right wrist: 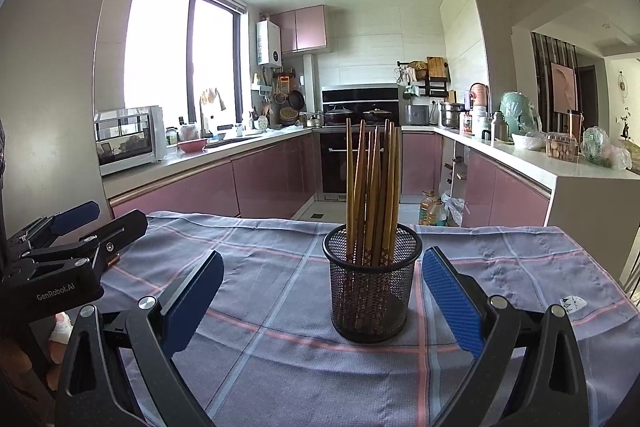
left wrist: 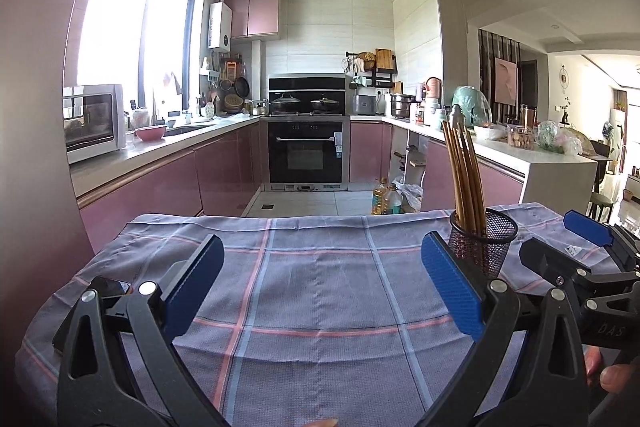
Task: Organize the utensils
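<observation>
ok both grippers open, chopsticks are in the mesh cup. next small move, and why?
Probably ease both grippers back. The chopsticks all stand in the mesh cup, which sits upright on the cloth. The right gripper is open with the cup between its fingers, apparently untouched; the left gripper is open on nothing. No loose utensil shows.

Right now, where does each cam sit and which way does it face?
Left wrist: on the left gripper, facing the kitchen over the checked cloth; shows its own open blue fingers, the right gripper at right, a fingertip low right.
Right wrist: on the right gripper, straight at the mesh cup of chopsticks; own open fingers, left gripper at left.
Shared: cup, chopsticks, cloth, oven.
</observation>
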Demonstrator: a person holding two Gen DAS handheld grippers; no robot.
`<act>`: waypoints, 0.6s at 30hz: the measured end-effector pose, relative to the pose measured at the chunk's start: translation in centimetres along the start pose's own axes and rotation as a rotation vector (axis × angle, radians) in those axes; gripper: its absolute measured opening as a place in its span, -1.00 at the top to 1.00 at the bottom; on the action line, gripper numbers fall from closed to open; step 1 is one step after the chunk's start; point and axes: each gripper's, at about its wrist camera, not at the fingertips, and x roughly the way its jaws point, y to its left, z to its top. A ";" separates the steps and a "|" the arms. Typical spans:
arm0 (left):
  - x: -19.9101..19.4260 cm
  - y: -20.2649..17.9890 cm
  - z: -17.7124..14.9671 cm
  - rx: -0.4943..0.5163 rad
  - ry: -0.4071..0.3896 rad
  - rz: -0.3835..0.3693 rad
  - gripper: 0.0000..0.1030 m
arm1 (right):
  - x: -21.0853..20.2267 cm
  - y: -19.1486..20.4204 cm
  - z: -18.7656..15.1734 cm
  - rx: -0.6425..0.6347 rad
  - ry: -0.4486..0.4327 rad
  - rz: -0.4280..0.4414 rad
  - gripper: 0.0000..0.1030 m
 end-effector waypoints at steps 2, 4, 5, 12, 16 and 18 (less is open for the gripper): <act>-0.1 0.0 -0.1 0.001 -0.002 0.001 -0.89 | 0.0 0.0 0.1 0.005 -0.002 0.001 -0.87; -0.1 0.0 -0.1 0.002 -0.001 0.000 -0.89 | -0.1 -0.1 0.1 0.008 -0.007 -0.004 -0.87; -0.1 0.0 -0.2 0.003 0.000 0.001 -0.89 | -0.1 -0.1 0.2 0.010 -0.010 -0.004 -0.87; -0.1 0.0 -0.2 -0.006 0.005 -0.002 -0.89 | -0.2 0.2 0.3 0.007 -0.013 -0.003 -0.87; -0.1 0.1 -0.2 -0.012 0.004 -0.001 -0.89 | -0.3 0.3 0.4 0.006 -0.015 -0.001 -0.87; -0.2 0.0 -0.3 -0.012 0.000 0.001 -0.89 | -0.3 0.3 0.4 0.008 -0.018 0.000 -0.87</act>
